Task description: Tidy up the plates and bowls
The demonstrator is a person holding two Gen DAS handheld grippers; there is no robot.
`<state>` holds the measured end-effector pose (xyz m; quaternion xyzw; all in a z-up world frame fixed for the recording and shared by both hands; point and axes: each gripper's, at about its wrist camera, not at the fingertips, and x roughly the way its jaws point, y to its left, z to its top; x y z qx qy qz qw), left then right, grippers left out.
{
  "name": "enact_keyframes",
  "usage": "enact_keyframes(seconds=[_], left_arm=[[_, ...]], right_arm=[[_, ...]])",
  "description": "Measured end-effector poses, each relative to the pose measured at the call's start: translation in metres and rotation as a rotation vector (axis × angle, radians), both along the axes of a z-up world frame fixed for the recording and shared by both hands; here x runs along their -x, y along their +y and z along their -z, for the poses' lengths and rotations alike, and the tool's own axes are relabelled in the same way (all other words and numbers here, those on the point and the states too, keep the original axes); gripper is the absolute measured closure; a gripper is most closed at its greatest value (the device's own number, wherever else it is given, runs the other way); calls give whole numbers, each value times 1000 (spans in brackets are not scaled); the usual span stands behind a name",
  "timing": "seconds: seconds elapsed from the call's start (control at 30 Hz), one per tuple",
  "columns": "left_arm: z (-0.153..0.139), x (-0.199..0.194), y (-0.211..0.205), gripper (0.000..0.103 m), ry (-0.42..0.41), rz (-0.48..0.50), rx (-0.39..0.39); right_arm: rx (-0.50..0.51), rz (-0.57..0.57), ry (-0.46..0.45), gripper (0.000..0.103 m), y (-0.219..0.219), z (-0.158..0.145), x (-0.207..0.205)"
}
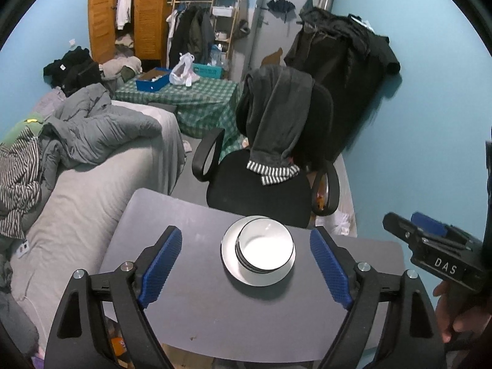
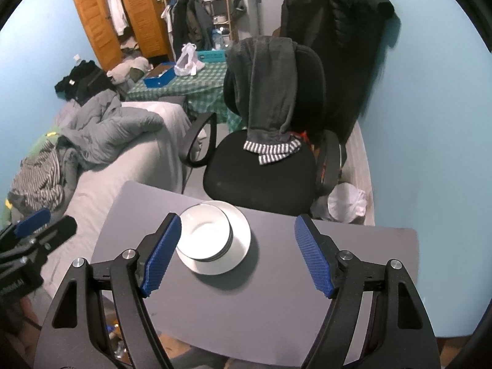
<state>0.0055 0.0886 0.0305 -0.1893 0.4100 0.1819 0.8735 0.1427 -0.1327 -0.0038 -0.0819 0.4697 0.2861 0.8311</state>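
A stack of white bowls (image 1: 263, 247) with dark rims sits on a white plate (image 1: 229, 259) near the far edge of a small grey table (image 1: 190, 313). My left gripper (image 1: 246, 256) hovers above the table, open wide, with the stack seen between its blue pads and nothing touching them. In the right wrist view the same bowls (image 2: 205, 236) rest on the plate (image 2: 240, 246). My right gripper (image 2: 238, 246) is open too, raised above the table (image 2: 276, 301), its left pad in front of the bowls. Each gripper shows at the edge of the other's view.
A black office chair (image 1: 261, 190) draped with a grey garment stands just beyond the table. A bed with grey bedding (image 1: 92, 178) lies to the left. A blue wall (image 1: 430, 153) is on the right. A white bag (image 2: 347, 203) sits on the floor by the chair.
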Motion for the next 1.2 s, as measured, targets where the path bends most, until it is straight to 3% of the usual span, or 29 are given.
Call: enact_keyframes(seconds=[0.17,0.47,1.2], left_arm=[[-5,5,-4,16,-5,8,5],[-15,10,-22,16,7,60,-102],[-12,11,-20,16,45,76,-93]], right_arm=[[-14,29,-17,27,-10,-9,5],[-23,45,-24,27,-16,-16,11],[-15,39,-20,27,-17,-17,17]])
